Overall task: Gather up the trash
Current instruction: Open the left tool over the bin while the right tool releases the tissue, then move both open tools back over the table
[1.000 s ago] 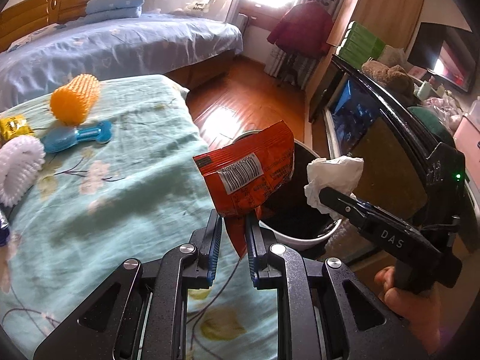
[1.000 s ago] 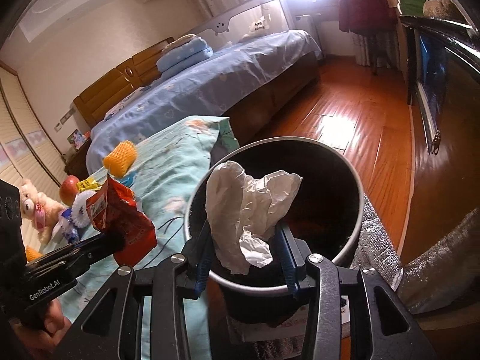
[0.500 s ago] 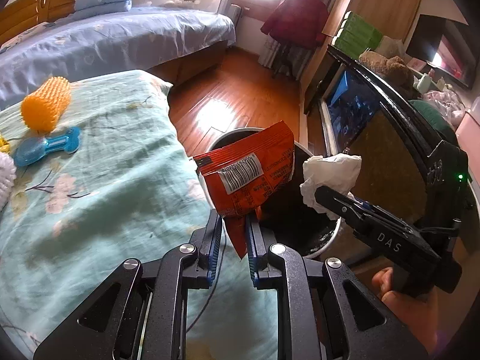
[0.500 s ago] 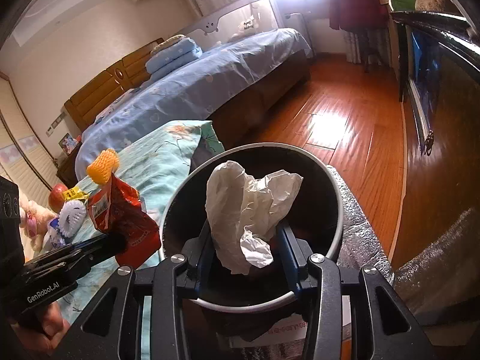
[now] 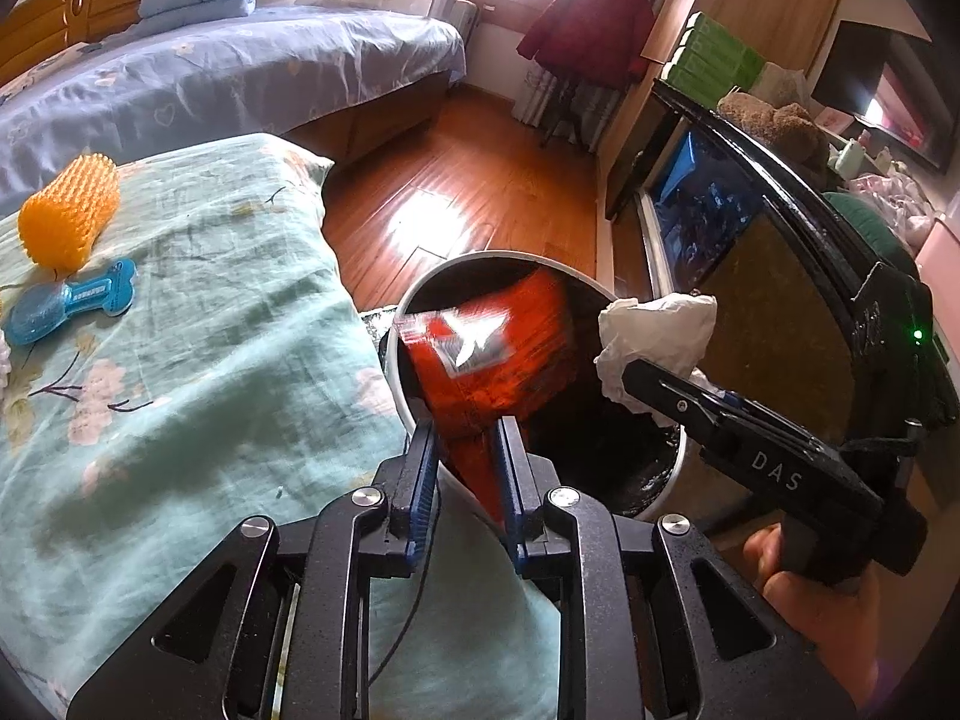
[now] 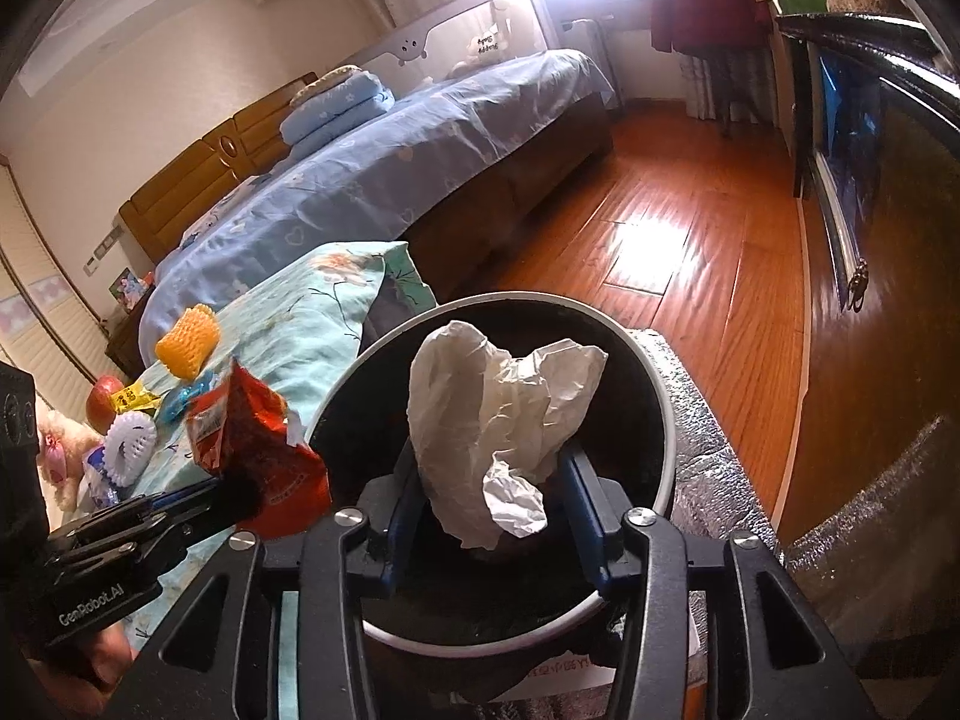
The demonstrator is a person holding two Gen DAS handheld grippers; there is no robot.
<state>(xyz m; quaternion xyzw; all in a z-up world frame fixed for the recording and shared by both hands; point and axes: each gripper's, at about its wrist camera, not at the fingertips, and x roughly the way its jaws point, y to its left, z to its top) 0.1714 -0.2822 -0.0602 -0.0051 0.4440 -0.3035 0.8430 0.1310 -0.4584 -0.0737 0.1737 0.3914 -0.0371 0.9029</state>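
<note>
Both grippers hang over the near round white-rimmed black bin (image 6: pixel 645 360) to drop trash: the left gripper (image 5: pixel 463 438), jaws opening, apparently releases the blurred orange-red snack wrapper (image 5: pixel 498 354), while the right gripper (image 6: pixel 491 480), likewise opening, brackets the crumpled white tissue (image 6: pixel 498 402).

The red snack wrapper (image 5: pixel 492 360) is smeared by motion blur in the left wrist view, so its print cannot be read. The crumpled white tissue (image 6: pixel 498 414) hides the bottom of the trash bin (image 6: pixel 669 420). A white spiky ball (image 5: pixel 3 354) is cut off at the left edge.
</note>
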